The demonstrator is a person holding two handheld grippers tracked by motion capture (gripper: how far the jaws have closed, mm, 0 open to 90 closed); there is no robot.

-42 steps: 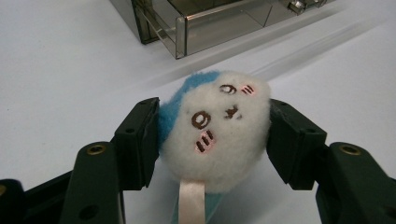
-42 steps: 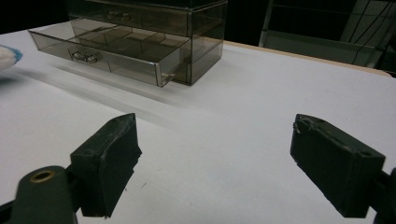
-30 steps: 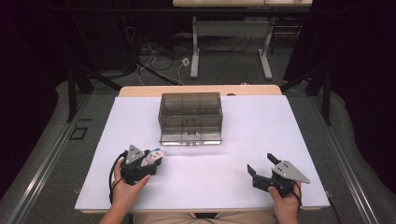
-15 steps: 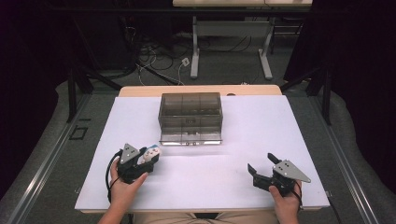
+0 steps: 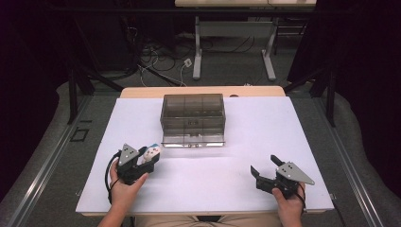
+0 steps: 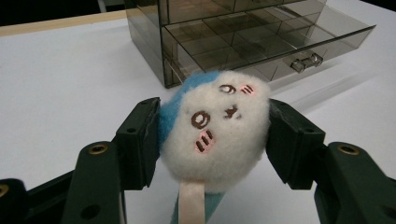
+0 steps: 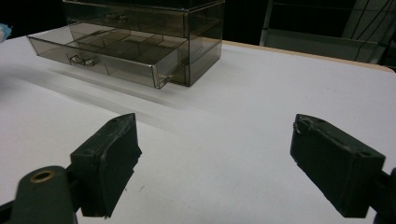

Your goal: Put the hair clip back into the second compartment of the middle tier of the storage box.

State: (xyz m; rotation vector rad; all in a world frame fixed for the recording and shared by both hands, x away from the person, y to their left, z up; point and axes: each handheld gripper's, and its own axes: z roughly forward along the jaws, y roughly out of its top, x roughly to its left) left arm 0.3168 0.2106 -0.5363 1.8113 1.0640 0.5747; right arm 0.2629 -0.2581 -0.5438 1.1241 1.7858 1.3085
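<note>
A small white-and-blue plush toy (image 6: 217,126) with a stitched face sits squeezed between the pads of my left gripper (image 6: 215,140), which is shut on it. From above, that gripper (image 5: 150,155) holds the toy (image 5: 152,151) just above the white table, front left of the smoky clear drawer box (image 5: 192,118). The box's bottom drawer (image 5: 193,141) is pulled out, and its divided compartments (image 6: 280,42) look empty. My right gripper (image 5: 264,165) rests near the table's front right. In its own view the right gripper (image 7: 224,163) stands open with nothing between the jaws.
The white table top (image 5: 265,127) spreads around the box, with a wooden strip (image 5: 142,92) at its far edge. Beyond it are desk legs (image 5: 196,47) and cables on a dark floor. The open drawer (image 7: 112,56) juts toward me.
My left gripper has shifted slightly to the left with the plush toy still in it. The right gripper has stayed put.
</note>
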